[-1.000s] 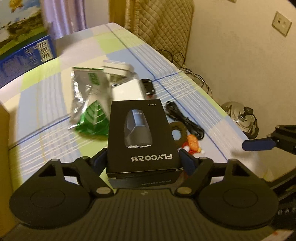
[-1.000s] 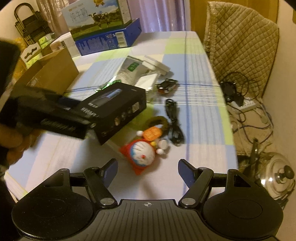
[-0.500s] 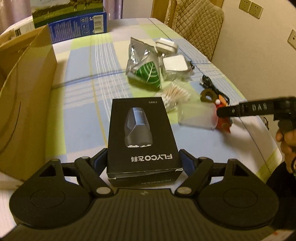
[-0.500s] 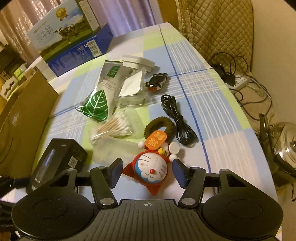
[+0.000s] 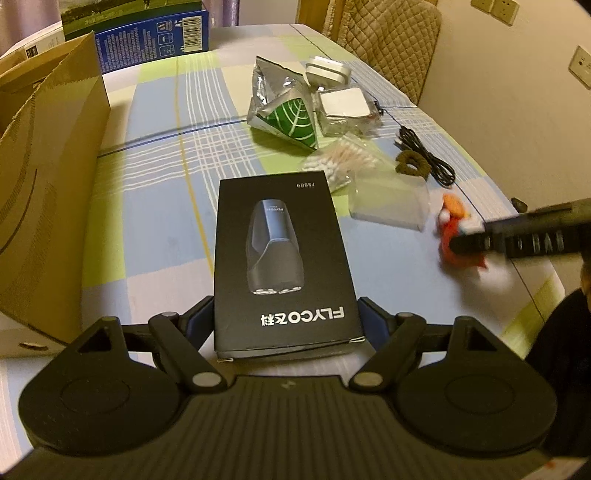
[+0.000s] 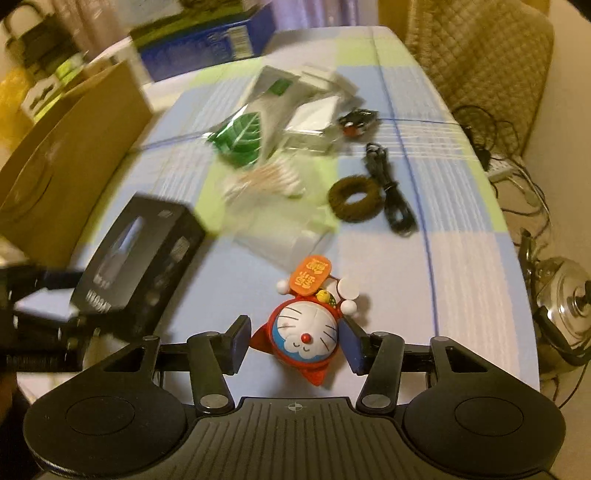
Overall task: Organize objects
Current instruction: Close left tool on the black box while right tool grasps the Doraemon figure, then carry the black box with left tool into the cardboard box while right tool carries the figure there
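Observation:
My left gripper (image 5: 286,325) is shut on a black FLYCO shaver box (image 5: 282,266) and holds it over the checked tablecloth, beside an open cardboard box (image 5: 48,192). The shaver box also shows at the left of the right wrist view (image 6: 136,258). My right gripper (image 6: 295,343) straddles a red Doraemon plush (image 6: 304,332). Its right finger (image 6: 352,347) touches the plush and the left finger (image 6: 238,341) stands a little off it. The plush lies on the table.
On the table lie a green leaf foil bag (image 6: 240,136), a cotton swab pack (image 6: 266,181), a clear plastic case (image 6: 288,236), a brown hair tie (image 6: 354,197), a black cable (image 6: 391,195) and white boxes (image 5: 343,103). A blue carton (image 5: 147,33) stands at the back. A steel pot (image 6: 565,295) is on the floor.
My right gripper moved down onto the Doraemon plush and its fingers narrowed around it. My left gripper, still holding the shaver box, shifted slightly beside the cardboard box.

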A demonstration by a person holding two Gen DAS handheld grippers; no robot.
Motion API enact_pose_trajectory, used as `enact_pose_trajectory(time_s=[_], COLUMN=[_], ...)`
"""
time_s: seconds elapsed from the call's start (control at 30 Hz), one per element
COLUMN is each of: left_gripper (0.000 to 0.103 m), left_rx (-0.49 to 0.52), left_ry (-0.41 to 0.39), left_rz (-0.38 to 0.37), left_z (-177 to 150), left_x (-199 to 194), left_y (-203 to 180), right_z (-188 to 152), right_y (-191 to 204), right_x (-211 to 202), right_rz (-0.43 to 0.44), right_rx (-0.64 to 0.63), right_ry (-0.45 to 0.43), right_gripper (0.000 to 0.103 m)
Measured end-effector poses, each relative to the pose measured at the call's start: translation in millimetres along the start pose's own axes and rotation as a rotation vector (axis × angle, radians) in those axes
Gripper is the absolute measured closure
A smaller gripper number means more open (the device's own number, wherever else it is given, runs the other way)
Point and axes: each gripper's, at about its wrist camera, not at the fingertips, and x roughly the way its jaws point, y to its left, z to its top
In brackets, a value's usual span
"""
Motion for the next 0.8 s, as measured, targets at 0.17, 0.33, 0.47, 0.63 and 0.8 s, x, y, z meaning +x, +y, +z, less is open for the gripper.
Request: enact_pose_trajectory(time_s=[0.17, 0.33, 0.47, 0.63, 0.8], left_gripper=[0.019, 0.018, 0.018, 0.018, 0.018], left_rx=[-0.009, -0.016, -0.009, -0.005, 0.002], left_ry=[-0.013, -0.026, -0.025, -0.015, 0.006], left_rz=[-0.008, -0.001, 0.007, 0.006, 0.010], left_z=[-2, 2, 6, 11, 23], left_x=[-7, -9, -5, 6, 21], left_y=[0, 4, 4, 3, 0], right_z=[-5, -3, -4, -5, -6], right_y=[-12, -11, -14, -11, -4], right_x=[0, 12, 16, 16, 16], right_rz=[0.001, -0.054, -0.046, -0.073, -0.092], right_rx=[0.151, 0.156, 0.185, 0.162, 0.120], right_ry=[-0.057, -0.033, -0.031, -0.047, -0.061], right_gripper=[0.053, 0.053, 0.053, 0.060, 0.060])
